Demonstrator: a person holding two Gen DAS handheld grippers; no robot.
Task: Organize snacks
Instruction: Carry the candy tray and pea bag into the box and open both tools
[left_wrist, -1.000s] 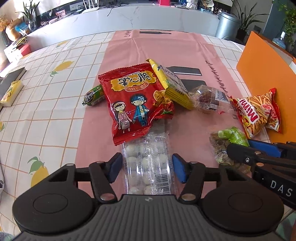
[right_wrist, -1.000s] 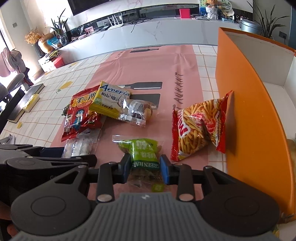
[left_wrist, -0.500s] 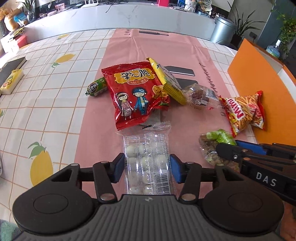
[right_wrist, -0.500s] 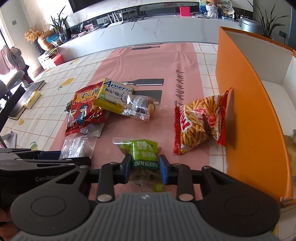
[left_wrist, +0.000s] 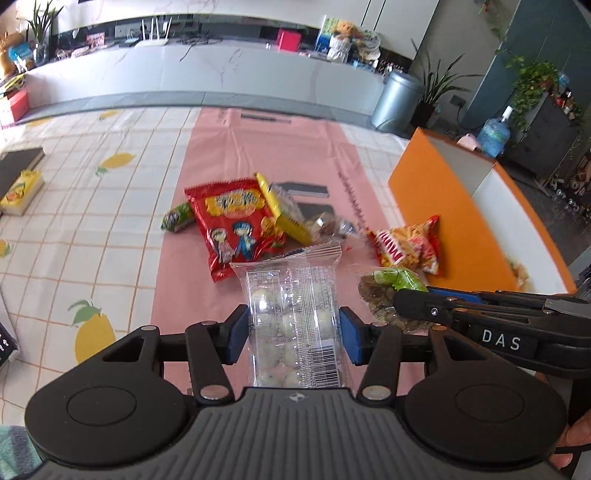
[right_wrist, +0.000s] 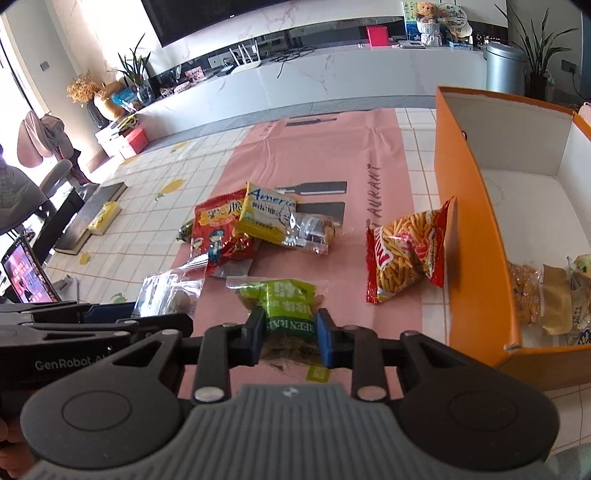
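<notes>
My left gripper (left_wrist: 291, 334) is shut on a clear packet of white candy balls (left_wrist: 291, 314) and holds it lifted above the pink mat. My right gripper (right_wrist: 289, 338) is shut on a green raisin packet (right_wrist: 284, 306), also lifted; the packet shows in the left wrist view (left_wrist: 395, 284). On the mat lie a red cartoon snack bag (left_wrist: 232, 229), a yellow packet (left_wrist: 282, 210), a clear pastry packet (right_wrist: 314, 230) and a red bag of fries sticks (right_wrist: 406, 251). The orange box (right_wrist: 476, 240) stands to the right with several snacks inside.
A small green sausage snack (left_wrist: 177, 219) lies left of the red bag. A black book and a yellow sponge (left_wrist: 22, 186) sit at the table's far left. A phone with a lit screen (right_wrist: 26, 277) stands at the left. A counter runs behind the table.
Both grippers have risen with their packets off the mat. The candy packet came out from under the red bag's edge.
</notes>
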